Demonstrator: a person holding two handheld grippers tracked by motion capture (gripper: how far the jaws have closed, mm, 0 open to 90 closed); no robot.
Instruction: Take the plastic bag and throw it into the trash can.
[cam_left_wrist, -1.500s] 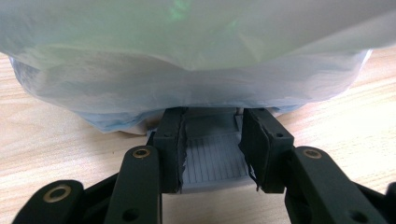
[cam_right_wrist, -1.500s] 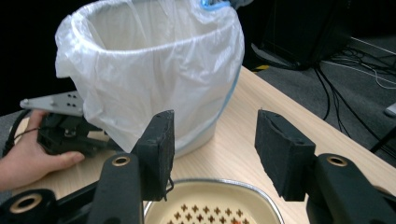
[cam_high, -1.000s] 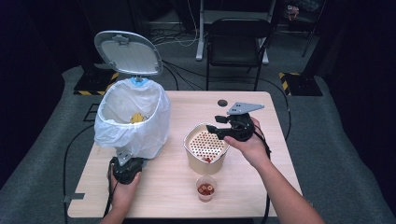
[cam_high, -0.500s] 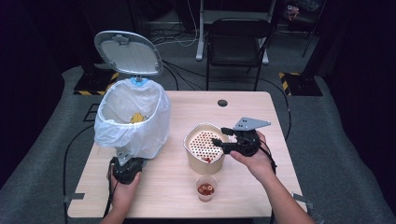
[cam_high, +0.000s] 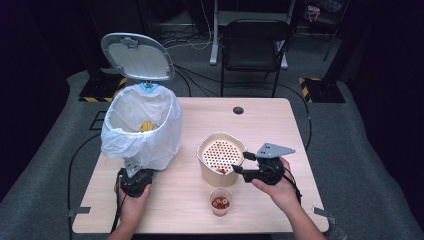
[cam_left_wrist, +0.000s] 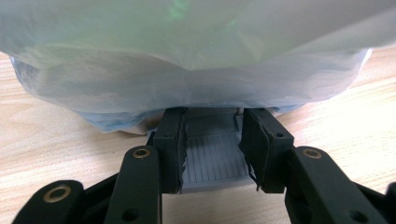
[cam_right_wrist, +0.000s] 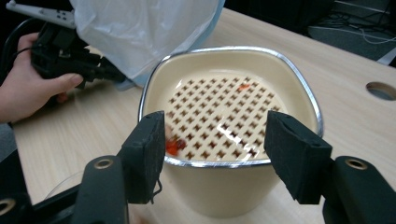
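A white-bagged pedal bin (cam_high: 142, 125) stands at the table's left with its grey lid (cam_high: 136, 56) raised and something yellow (cam_high: 146, 126) inside. My left gripper (cam_high: 134, 176) sits at its foot, shut on the grey ribbed pedal (cam_left_wrist: 212, 158) under the bag (cam_left_wrist: 187, 56). A cream pot with a perforated insert (cam_high: 220, 155) stands mid-table with red bits (cam_right_wrist: 173, 145) on the insert. My right gripper (cam_high: 241, 163) is at the pot's right side. Its jaws have just been opening and stand open on either side of the near rim (cam_right_wrist: 219, 162), without pressing it.
A small clear cup (cam_high: 220, 201) holding red pieces stands near the front edge, just in front of the pot. A round cable hole (cam_high: 238, 110) is at the table's back. A black chair (cam_high: 255, 45) and floor cables lie beyond the table.
My right gripper has come down and toward the table's front, from above the pot to its right side, and its jaws have spread wider. The left gripper has stayed on the pedal.
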